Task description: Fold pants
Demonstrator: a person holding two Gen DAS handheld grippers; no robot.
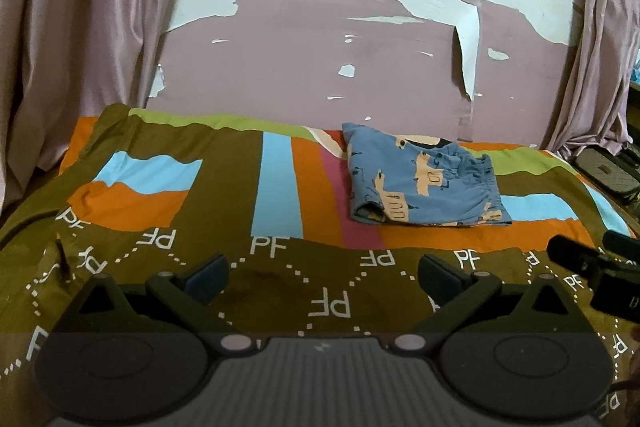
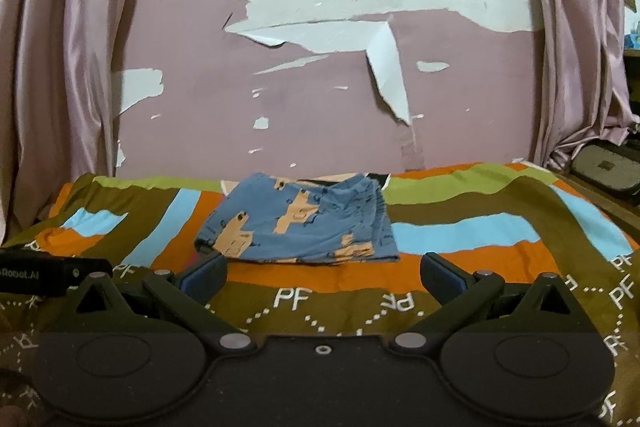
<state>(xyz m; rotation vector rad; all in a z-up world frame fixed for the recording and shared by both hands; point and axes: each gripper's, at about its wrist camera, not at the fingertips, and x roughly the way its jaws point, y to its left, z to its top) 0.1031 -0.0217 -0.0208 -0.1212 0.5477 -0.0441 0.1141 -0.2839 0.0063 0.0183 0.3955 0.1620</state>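
Both my hand-held grippers, left (image 1: 323, 273) and right (image 2: 323, 271), spread wide, nothing held. Pants (image 2: 298, 225) lie as a folded bundle on the bed (image 2: 472, 301), far side near the wall.

Risk: snagging the bedsheet with the cloth, or tugging one layer and undoing the fold.

Pants just beyond right gripper, further ahead-right of left.

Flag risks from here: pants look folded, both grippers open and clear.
1. The pants lie in a loose stack with layered edges showing; any nudge from the right gripper, which sits nearest, could spill the fold.
2. The bedsheet is soft and wrinkled, so dragging the left gripper may shift the stack.
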